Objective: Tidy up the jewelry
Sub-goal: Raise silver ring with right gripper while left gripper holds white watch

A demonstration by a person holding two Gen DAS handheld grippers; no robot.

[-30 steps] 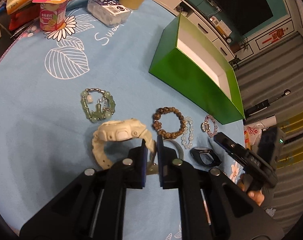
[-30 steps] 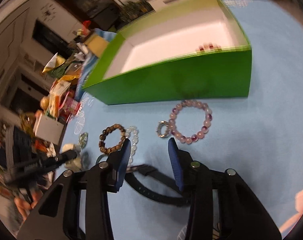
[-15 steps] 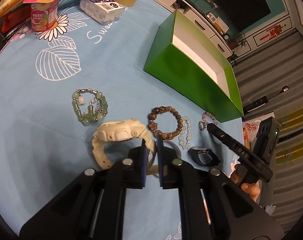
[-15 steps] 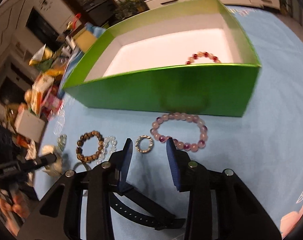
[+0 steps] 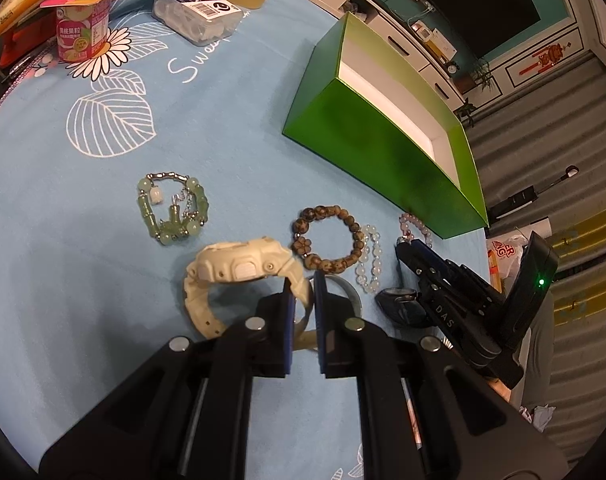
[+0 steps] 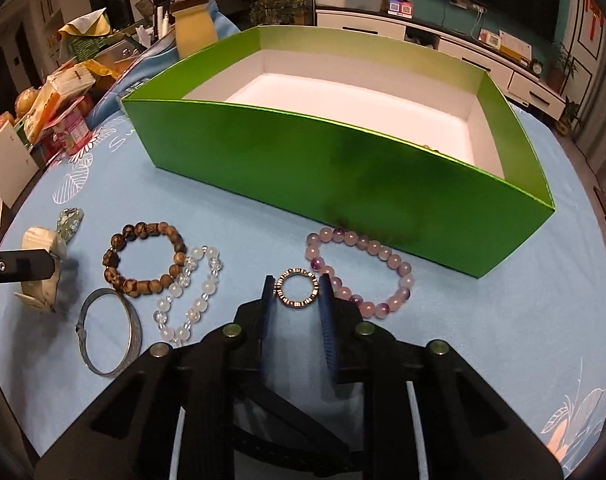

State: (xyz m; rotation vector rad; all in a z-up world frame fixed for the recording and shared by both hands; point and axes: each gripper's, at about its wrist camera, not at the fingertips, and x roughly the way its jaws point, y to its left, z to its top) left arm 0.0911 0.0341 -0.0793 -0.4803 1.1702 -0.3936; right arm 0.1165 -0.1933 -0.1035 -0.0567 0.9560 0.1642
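In the left wrist view, the left gripper (image 5: 302,280) is closed narrow on the strap of the white watch (image 5: 239,268), which lies on the blue table (image 5: 83,260). At 11 o'clock from the watch lies a green bracelet (image 5: 171,210), and at 2 o'clock a brown bead bracelet (image 5: 329,242) with a clear bead bracelet (image 5: 370,258) touching its right side. The green box (image 5: 387,148) stands further away at 1 o'clock. The right gripper (image 5: 413,246) comes in from 3 o'clock, with a black watch (image 5: 401,306) just beside it. In the right wrist view, the right gripper (image 6: 296,286) has its jaws closing around a small gold ring (image 6: 296,289) that lies flat on the table; the ring is between the fingers, and the pads seem to reach its sides. A purple bead bracelet (image 6: 361,268) lies at 2 o'clock from the ring, close to the front wall of the box. A silver bangle (image 6: 111,332) lies at 9 o'clock.
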